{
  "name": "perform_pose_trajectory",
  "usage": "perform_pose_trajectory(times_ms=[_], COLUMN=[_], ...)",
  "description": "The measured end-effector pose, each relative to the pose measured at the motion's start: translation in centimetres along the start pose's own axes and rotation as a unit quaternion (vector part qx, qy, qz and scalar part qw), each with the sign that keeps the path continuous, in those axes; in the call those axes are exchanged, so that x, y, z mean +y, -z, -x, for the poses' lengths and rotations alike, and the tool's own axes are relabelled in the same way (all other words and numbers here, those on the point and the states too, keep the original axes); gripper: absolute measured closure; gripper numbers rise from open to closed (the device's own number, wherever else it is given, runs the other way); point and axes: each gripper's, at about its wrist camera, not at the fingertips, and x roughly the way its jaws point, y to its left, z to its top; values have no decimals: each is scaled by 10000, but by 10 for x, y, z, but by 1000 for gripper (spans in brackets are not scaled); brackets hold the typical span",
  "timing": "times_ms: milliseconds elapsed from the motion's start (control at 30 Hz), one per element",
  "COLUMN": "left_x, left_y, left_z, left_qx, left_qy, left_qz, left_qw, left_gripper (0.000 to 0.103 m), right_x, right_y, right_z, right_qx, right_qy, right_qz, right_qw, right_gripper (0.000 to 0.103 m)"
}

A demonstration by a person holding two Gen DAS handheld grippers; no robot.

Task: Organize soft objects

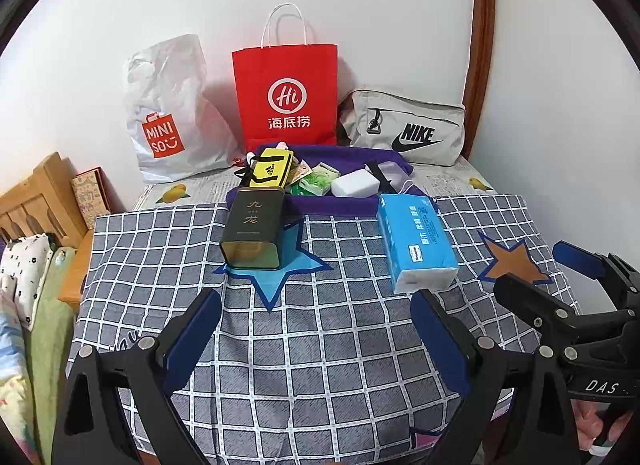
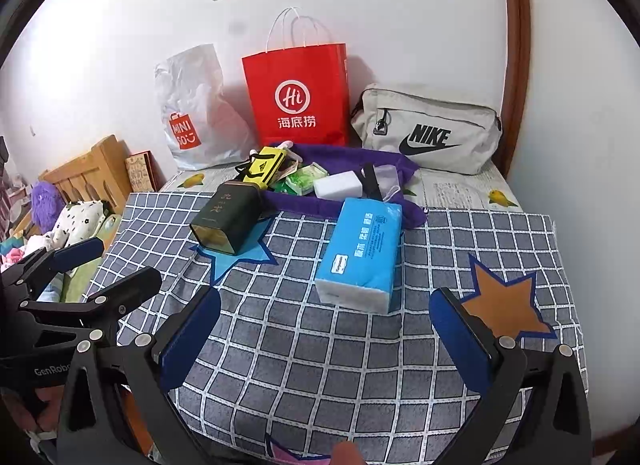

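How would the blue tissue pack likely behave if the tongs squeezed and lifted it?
The blue tissue pack looks like film-wrapped soft tissue, so it would probably dent under the pads and feel light. Its glossy wrapper may be slippery. Lying flat on the checked cloth, it seems unlikely to roll.

- The checked cloth on the table looks soft and matt, like woven cotton.
- The blue tissue pack has a thin, shiny plastic wrap.
- The dark tin looks like smooth metal with a soft shine.
- The red bag is smooth paper with string handles.
- The white bag is crinkly, shiny plastic.
- The grey pouch is matt cloth.
- The purple towel looks fuzzy.
- The bed frame is pale wood.
- Both grippers, left and right, are black plastic with blue pads.
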Motion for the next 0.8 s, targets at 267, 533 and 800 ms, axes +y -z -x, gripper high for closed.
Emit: perform_pose_trajectory(times_ms=[267,533,800], left_x=[1,5,6], left_y=[1,2,3], left_z=[6,8,8], left_qx=[-52,-79,-68], left_qy=[-44,-26,-47], left_qz=[59,129,168], left_qw=[10000,9999,9998], left_gripper=[7,7,7], right_x=[1,6,7], right_y=[0,-1,0], right_z=[4,7,5], right_qx=[-56,-109,-87], right_qy=[-19,28,27], right_qz=[24,50,39], right_qw=[10000,9999,10000], right_gripper=[0,0,0])
